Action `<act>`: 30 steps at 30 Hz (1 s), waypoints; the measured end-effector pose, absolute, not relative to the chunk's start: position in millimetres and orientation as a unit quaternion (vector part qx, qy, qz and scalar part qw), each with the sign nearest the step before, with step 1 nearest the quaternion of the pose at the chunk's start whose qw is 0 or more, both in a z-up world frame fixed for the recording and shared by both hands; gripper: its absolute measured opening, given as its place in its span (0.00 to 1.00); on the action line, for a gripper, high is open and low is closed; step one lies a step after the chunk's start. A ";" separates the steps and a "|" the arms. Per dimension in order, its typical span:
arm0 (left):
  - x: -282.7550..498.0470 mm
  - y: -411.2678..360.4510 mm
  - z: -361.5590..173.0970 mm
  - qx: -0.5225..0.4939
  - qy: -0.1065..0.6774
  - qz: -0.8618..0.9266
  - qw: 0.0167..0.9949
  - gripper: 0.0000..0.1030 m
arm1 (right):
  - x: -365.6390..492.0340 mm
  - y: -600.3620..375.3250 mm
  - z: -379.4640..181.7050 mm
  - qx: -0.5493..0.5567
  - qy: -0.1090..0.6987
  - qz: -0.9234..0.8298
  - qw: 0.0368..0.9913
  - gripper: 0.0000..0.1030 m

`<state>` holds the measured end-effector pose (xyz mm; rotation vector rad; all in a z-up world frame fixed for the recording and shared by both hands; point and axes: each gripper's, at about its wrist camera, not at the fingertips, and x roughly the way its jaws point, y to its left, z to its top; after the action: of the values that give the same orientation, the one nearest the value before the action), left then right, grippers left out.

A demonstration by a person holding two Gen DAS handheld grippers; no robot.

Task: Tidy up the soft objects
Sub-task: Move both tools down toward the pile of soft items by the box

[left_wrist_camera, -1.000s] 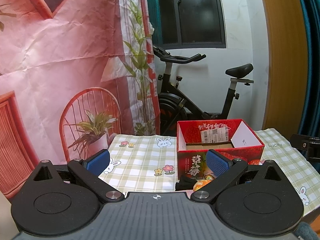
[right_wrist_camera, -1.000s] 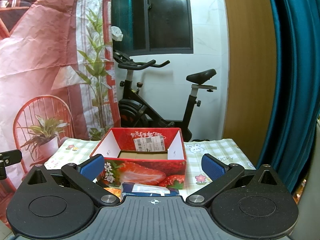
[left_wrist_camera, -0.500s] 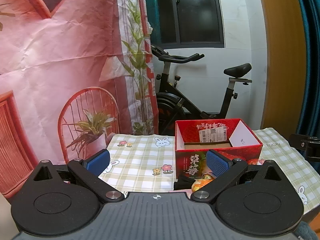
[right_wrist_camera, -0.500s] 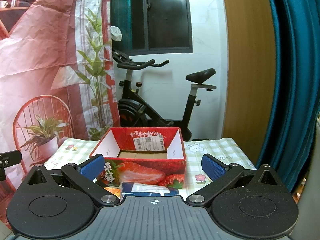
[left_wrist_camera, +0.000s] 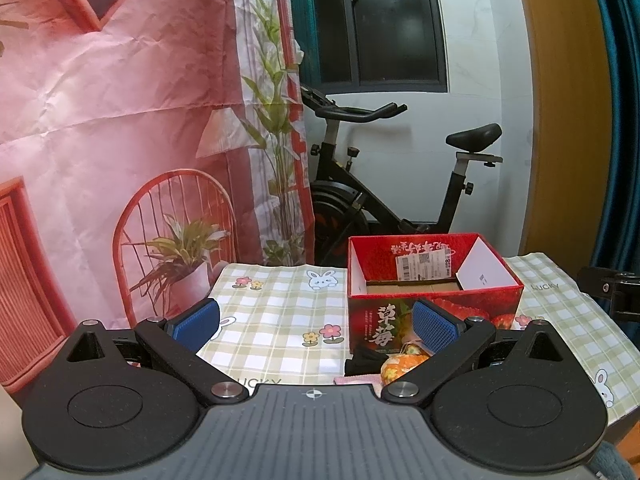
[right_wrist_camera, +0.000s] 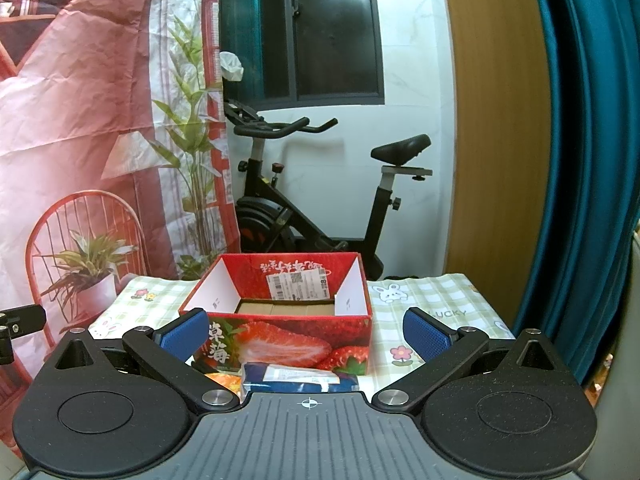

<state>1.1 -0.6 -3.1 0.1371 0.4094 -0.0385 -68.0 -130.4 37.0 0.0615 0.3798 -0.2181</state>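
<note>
A red strawberry-print box [left_wrist_camera: 432,280] [right_wrist_camera: 280,320] stands open-topped on the checked tablecloth [left_wrist_camera: 272,320] [right_wrist_camera: 432,312]. Only its cardboard floor shows inside. In front of it lie soft items: an orange patterned one [left_wrist_camera: 400,364] [right_wrist_camera: 224,380], a black one [left_wrist_camera: 360,362], a pink one [left_wrist_camera: 356,379] and a blue and white packet [right_wrist_camera: 296,376], all partly hidden by the gripper bodies. My left gripper [left_wrist_camera: 316,322] is open, left of the box, with nothing between its fingers. My right gripper [right_wrist_camera: 306,332] is open too, held in front of the box.
A pink printed backdrop [left_wrist_camera: 120,140] hangs at the left behind the table. An exercise bike [left_wrist_camera: 392,200] stands behind the table by a white wall. A wooden panel [right_wrist_camera: 496,140] and teal curtain [right_wrist_camera: 592,160] are at the right. The other gripper's edge [left_wrist_camera: 612,292] shows at right.
The left wrist view has shifted slightly, so the box sits a little further left and lower. The right gripper has hardly moved. Both stay open.
</note>
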 end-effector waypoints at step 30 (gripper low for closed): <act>10.7 7.6 -16.4 0.044 0.219 -0.038 0.974 1.00 | -67.5 -134.8 23.4 0.049 0.179 -0.096 0.978 1.00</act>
<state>10.7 7.6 -16.4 0.0878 0.4425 -0.0757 -67.5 -134.8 23.4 0.0993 0.3601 -0.1935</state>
